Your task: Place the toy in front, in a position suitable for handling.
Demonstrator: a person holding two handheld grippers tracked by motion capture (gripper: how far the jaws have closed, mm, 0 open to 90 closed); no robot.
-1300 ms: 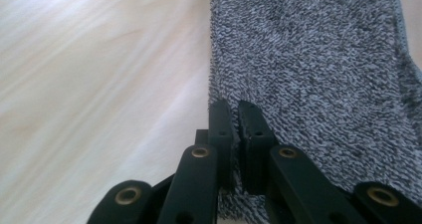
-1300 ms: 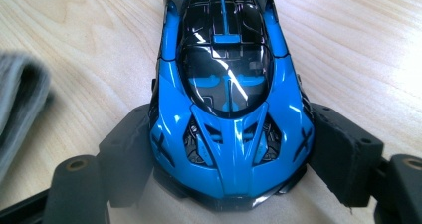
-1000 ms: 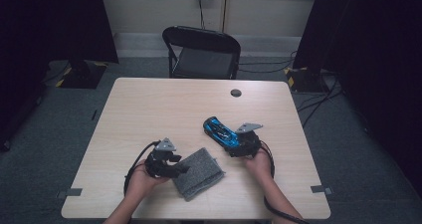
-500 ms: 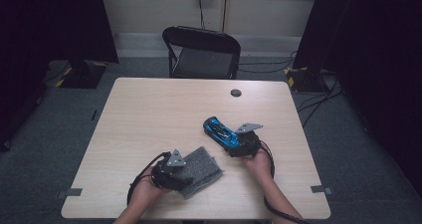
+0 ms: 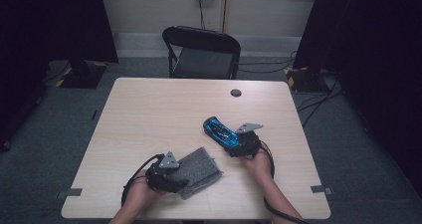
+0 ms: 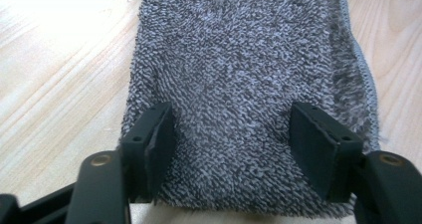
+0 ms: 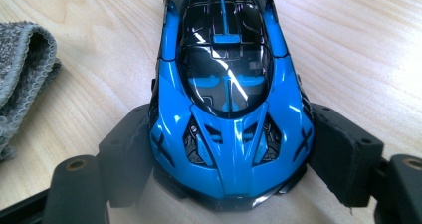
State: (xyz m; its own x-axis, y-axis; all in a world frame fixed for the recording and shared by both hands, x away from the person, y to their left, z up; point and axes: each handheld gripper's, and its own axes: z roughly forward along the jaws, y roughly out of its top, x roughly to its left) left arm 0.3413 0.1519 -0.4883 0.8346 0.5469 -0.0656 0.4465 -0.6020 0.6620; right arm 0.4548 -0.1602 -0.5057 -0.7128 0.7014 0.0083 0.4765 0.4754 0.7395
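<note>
The blue toy car (image 7: 231,99) sits clamped in the right tool (image 7: 229,149); the grey cloth (image 6: 249,84) lies beside it, between the wide-spread left tool (image 6: 231,134).

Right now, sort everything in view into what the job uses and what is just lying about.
In use:
car, clamped in right gripper
cloth, between the open jaws of left gripper

Lying about:
black disc on the table
chair behind it
</note>
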